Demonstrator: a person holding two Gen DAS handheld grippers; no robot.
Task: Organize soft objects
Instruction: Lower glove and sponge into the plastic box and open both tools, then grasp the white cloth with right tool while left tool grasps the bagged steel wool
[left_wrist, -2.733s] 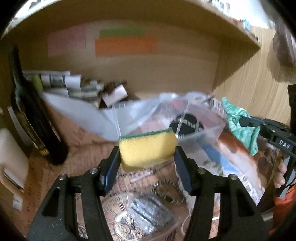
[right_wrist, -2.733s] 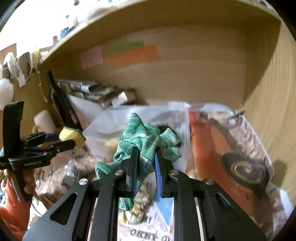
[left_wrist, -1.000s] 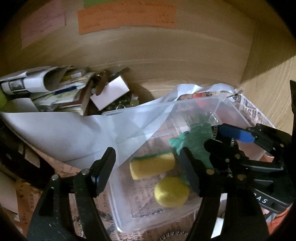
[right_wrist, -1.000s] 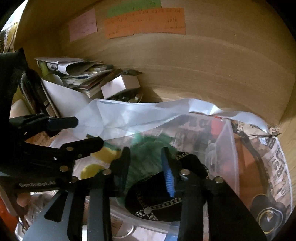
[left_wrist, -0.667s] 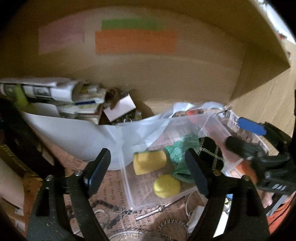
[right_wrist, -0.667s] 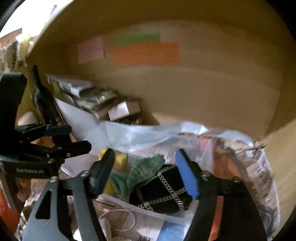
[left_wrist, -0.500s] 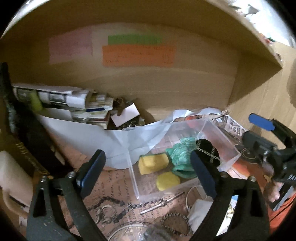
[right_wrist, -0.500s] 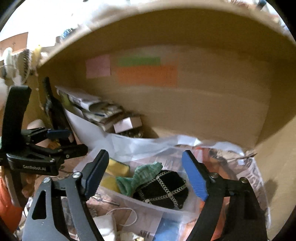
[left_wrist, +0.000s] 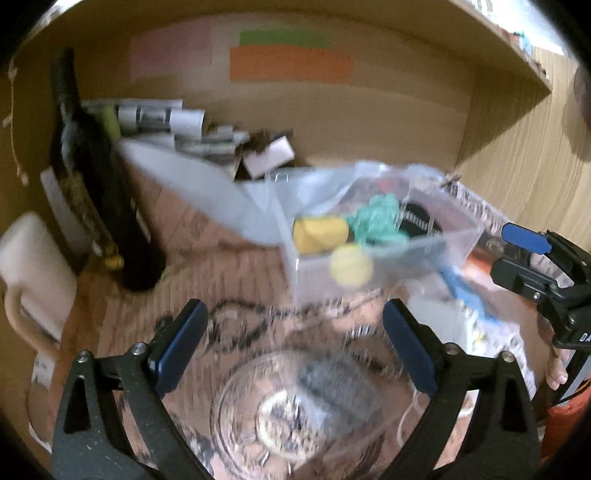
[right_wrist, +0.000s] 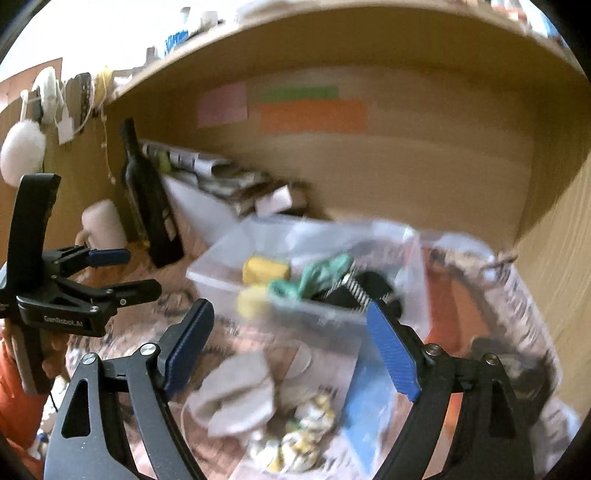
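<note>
A clear plastic box (left_wrist: 461, 236) (right_wrist: 210, 275) on the desk holds a yellow sponge (left_wrist: 319, 233) (right_wrist: 264, 268), a yellow ball (left_wrist: 350, 265) (right_wrist: 249, 300), a green cloth (left_wrist: 378, 221) (right_wrist: 317, 275) and a black patterned pouch (left_wrist: 421, 221) (right_wrist: 354, 290). My left gripper (left_wrist: 291, 343) is open and empty, in front of the box. My right gripper (right_wrist: 291, 347) is open and empty, also in front of the box. A beige cloth (right_wrist: 236, 395) lies between the right fingers on the desk.
A dark bottle (left_wrist: 99, 192) (right_wrist: 147, 199) and a white mug (left_wrist: 29, 273) (right_wrist: 101, 223) stand at the left. A glass bowl (left_wrist: 295, 413) sits under the left gripper. Papers and a small white box (left_wrist: 267, 160) are piled at the back wall. A floral item (right_wrist: 295, 439) lies by the beige cloth.
The sponge and the green cloth were held, then let go into the clear box. Both grippers opened and have pulled back from the box toward the front of the desk.
</note>
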